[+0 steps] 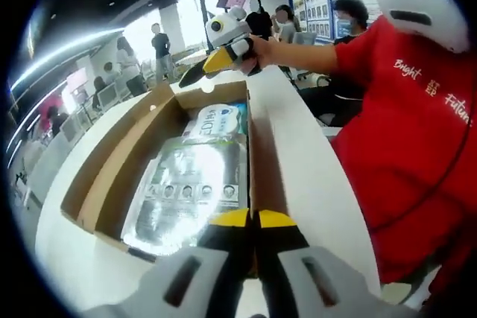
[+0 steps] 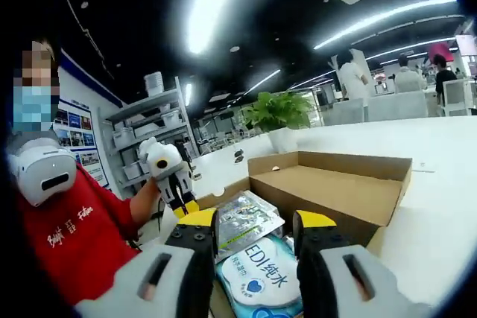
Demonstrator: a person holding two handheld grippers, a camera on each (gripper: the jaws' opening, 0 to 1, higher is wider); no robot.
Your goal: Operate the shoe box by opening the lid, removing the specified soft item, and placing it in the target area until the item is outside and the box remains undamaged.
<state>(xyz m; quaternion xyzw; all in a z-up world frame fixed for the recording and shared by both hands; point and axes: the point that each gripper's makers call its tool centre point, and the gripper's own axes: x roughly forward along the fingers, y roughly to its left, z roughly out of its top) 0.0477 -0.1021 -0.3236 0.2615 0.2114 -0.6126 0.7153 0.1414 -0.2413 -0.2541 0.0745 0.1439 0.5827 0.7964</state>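
Observation:
An open cardboard shoe box (image 1: 100, 184) lies on a white table, its lid (image 2: 328, 184) folded out flat. Inside are a silvery printed packet (image 1: 186, 184) and, at the far end, a soft white-and-blue wipes pack (image 1: 216, 121). My left gripper (image 1: 253, 217) is at the box's near right wall, jaws closed together where the wall's edge runs in. My right gripper (image 2: 255, 221) stands open, its jaws on either side of the wipes pack (image 2: 257, 281), just above it. The right gripper (image 1: 223, 50) also shows over the box's far end, and the left gripper (image 2: 173, 176) at the box rim.
The person in a red shirt (image 1: 402, 132) stands along the table's right side. White tabletop (image 2: 440, 206) stretches beyond the lid. A potted plant (image 2: 279, 113), shelves (image 2: 153, 132) and several people at desks are farther off.

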